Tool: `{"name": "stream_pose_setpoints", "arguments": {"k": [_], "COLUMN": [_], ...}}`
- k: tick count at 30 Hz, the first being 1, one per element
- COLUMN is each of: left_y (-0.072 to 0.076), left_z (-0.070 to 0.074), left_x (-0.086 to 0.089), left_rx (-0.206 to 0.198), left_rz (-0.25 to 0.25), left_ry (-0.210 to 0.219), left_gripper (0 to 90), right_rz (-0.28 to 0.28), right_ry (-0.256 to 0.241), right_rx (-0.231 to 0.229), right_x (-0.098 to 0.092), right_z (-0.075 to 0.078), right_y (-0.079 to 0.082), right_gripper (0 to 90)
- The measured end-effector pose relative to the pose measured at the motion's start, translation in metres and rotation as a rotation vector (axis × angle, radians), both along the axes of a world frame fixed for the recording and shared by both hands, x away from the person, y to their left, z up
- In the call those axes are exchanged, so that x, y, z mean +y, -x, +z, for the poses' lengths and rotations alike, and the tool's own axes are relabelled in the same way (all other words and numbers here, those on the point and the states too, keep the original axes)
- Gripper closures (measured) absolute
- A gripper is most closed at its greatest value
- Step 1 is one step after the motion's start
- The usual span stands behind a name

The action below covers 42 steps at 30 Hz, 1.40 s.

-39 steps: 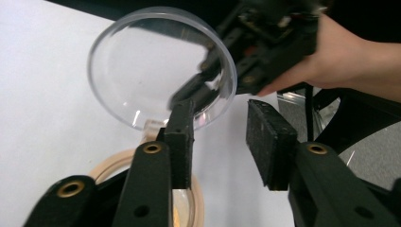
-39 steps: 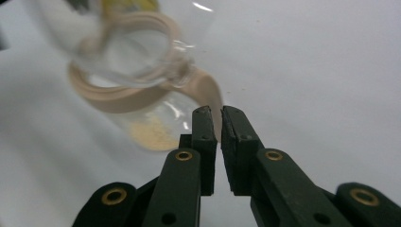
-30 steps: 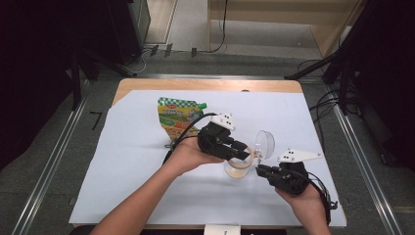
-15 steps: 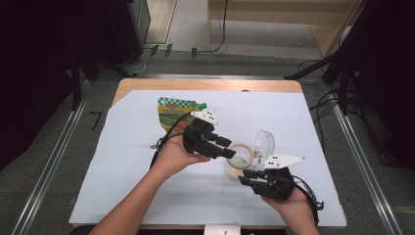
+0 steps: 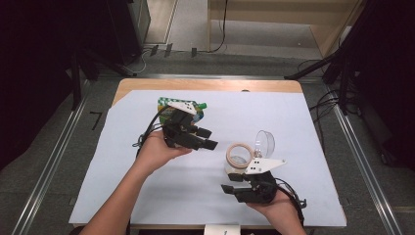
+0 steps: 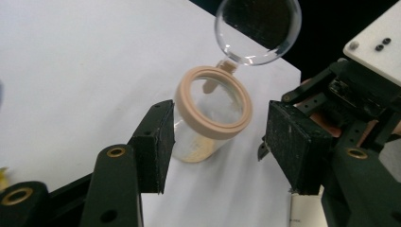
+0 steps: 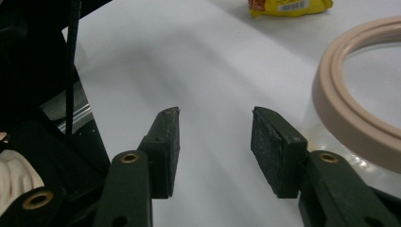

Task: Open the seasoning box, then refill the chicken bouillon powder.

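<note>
The clear plastic jar with a beige rim (image 5: 239,159) is standing on the white-covered counter (image 5: 122,161), its hinged transparent lid (image 5: 265,143) already swung open; the green-and-yellow pouch (image 5: 171,106) is lying untouched behind, so filling is probably remaining. Left tool (image 5: 204,138) and right tool (image 5: 228,188) are both gaping empty beside the jar
</note>
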<state>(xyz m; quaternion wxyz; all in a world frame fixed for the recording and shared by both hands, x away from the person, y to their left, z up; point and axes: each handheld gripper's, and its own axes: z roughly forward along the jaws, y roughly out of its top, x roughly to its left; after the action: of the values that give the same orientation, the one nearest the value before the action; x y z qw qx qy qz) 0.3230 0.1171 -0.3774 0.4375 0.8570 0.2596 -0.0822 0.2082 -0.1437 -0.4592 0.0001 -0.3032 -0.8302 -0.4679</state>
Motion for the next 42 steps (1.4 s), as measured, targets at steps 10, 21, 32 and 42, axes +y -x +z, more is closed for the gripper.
{"name": "stream_pose_setpoints", "arguments": {"k": [10,21,32,42], "left_y": [-0.008,-0.013,-0.020,-0.032], "left_z": [0.007,0.015,0.015,-0.002], "left_x": [0.035,0.072,0.119,0.141], "left_rx": [-0.022,-0.048,-0.064,-0.044], "left_rz": [0.062,0.114,0.224,0.291], "left_ry": [-0.005,-0.002,-0.023,-0.038], "left_gripper": [42.9,40.7,40.0,38.6], "right_rz": [0.020,0.054,0.060,0.078], "right_ry": [0.018,0.043,0.051,0.053], "right_rx": [0.002,0.005,0.004,0.002], "right_x": [0.010,0.018,0.018,0.025], "right_z": [-0.003,-0.007,-0.008,-0.010], "right_y": [-0.002,0.000,-0.001,0.001], "right_gripper": [45.1,44.7,45.9,45.7]}}
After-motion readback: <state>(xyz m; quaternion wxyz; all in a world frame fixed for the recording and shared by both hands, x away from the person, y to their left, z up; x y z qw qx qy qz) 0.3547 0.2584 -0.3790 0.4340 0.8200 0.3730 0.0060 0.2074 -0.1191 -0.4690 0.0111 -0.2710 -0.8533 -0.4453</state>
